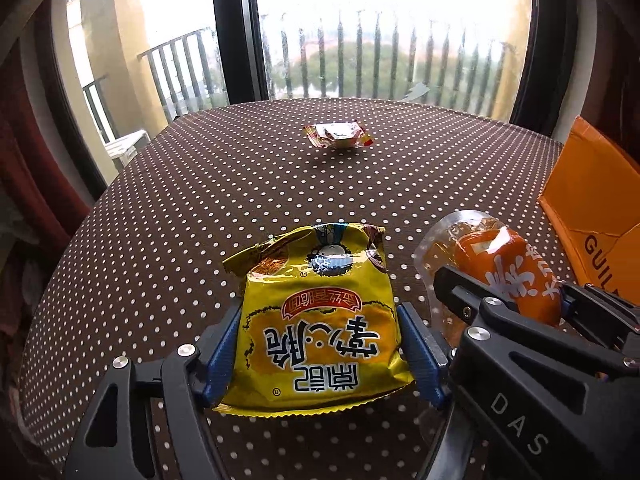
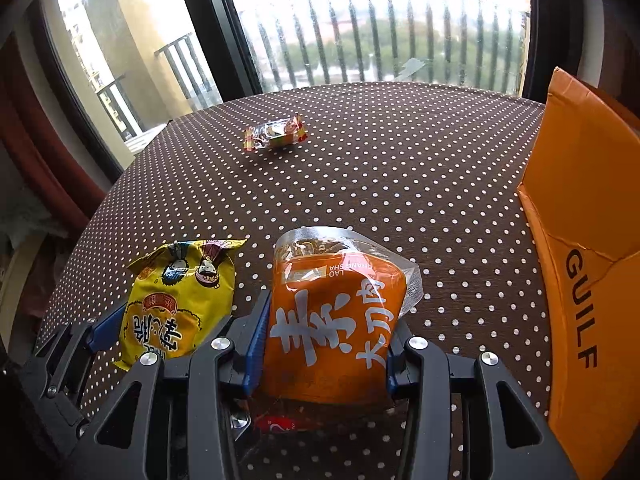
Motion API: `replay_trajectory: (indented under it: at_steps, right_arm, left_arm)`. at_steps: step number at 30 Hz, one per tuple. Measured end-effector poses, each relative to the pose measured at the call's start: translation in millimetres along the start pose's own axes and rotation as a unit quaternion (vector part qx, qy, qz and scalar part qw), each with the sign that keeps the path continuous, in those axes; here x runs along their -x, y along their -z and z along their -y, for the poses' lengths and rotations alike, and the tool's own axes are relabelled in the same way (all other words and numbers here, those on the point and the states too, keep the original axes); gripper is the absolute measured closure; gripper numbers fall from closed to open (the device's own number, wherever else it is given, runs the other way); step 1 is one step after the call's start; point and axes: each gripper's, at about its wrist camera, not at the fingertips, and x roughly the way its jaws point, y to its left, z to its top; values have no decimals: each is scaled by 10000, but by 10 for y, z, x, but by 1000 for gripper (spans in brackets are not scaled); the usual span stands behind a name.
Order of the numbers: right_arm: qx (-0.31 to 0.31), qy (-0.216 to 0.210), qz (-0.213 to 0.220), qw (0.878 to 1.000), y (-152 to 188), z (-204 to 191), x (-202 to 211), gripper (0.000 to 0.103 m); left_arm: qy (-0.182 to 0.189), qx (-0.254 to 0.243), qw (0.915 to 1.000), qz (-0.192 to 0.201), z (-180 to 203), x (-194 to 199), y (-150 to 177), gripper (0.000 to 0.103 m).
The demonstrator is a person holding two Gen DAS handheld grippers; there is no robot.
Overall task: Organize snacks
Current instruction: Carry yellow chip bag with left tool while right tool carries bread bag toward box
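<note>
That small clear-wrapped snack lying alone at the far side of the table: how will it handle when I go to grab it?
The small clear-wrapped snack probably weighs little, so a nudge may slide it across the dotted tablecloth. Its glossy film looks slippery, and the crimped ends will likely flop. It lies flat, so rolling seems unlikely.

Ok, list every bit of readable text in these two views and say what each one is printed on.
"GUILF": orange cardboard box, black letters.
"DAS": right gripper body, seen from the left wrist view.
"LAO CHANG SHA": orange snack pouch, small print; large white Chinese characters below it.
Yellow snack bag: Chinese characters only, upside down.
Small wrapped snack: too small to read.
</note>
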Motion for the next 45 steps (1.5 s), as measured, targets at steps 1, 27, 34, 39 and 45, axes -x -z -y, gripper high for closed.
replay_trajectory:
  at_steps: [1, 27, 34, 39, 45]
  right_arm:
    - [11, -1, 36, 10000, 4, 1, 25, 55]
    - [361, 4, 985, 9945, -131, 31, 965, 55]
    - [377, 4, 1260, 9913, -217, 126, 1210, 55]
    - [318, 49, 1480, 9885, -245, 232, 1369, 55]
    - [198, 178, 1700, 9851, -302, 413, 1516, 55]
  left_arm:
    - [5, 24, 10000, 25, 5, 30, 2, 29]
    - [-50, 144, 9958, 899, 292, 970, -184, 29]
    - [-6, 63, 9930, 1176, 443, 1199, -284, 29]
    - [63, -34, 9905, 1377, 595, 1340, -352, 29]
    - [201, -216, 9875, 1546, 780, 1442, -393, 29]
